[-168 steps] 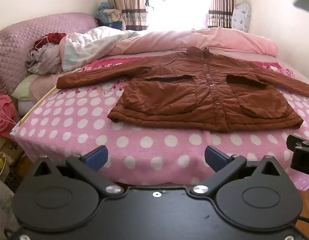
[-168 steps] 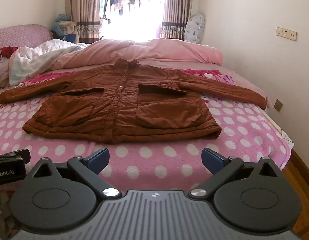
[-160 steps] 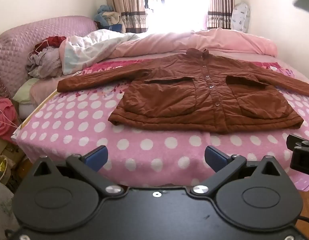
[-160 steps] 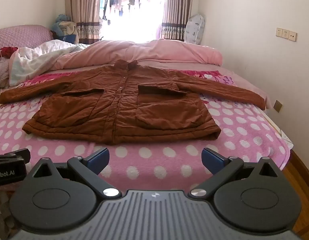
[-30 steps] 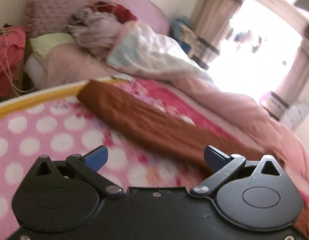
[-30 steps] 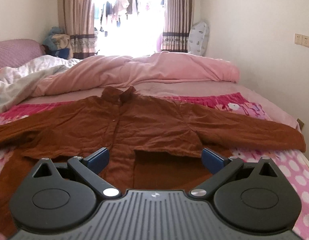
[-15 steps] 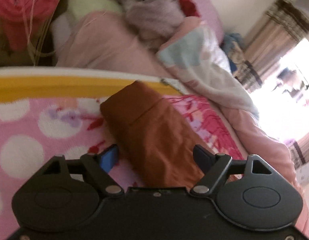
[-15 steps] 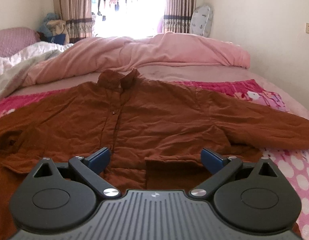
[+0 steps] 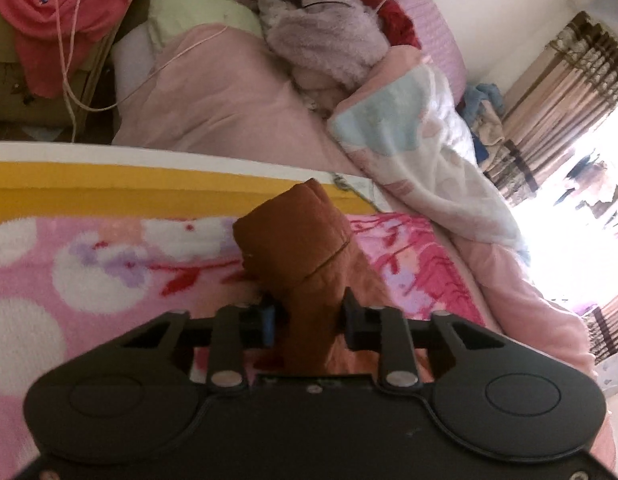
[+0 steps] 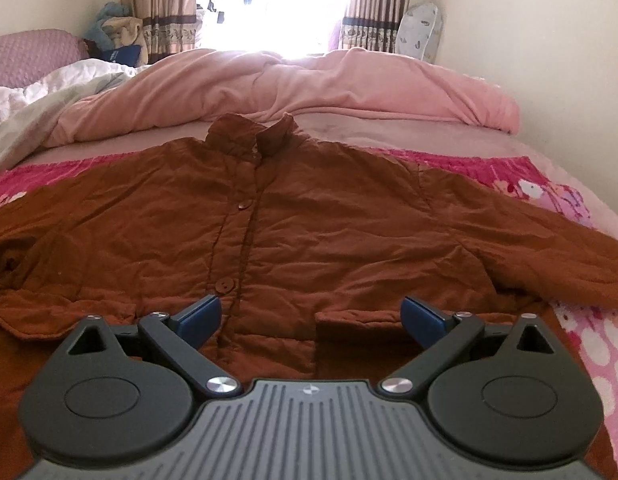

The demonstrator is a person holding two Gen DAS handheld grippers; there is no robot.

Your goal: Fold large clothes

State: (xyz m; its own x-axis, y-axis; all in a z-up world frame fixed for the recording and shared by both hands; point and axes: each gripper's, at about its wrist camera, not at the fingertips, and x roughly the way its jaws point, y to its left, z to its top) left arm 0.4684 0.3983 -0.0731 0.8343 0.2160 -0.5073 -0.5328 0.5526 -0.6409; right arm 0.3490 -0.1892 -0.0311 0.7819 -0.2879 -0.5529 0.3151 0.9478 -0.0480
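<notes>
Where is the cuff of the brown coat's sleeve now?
In the left wrist view the cuff stands at centre, pinched by the left gripper, near the bed's yellow edge.

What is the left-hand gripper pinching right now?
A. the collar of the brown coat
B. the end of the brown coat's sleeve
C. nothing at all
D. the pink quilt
B: in the left wrist view the left gripper has its fingers closed on the sleeve end of the brown coat, with the cuff sticking out past them.
</notes>
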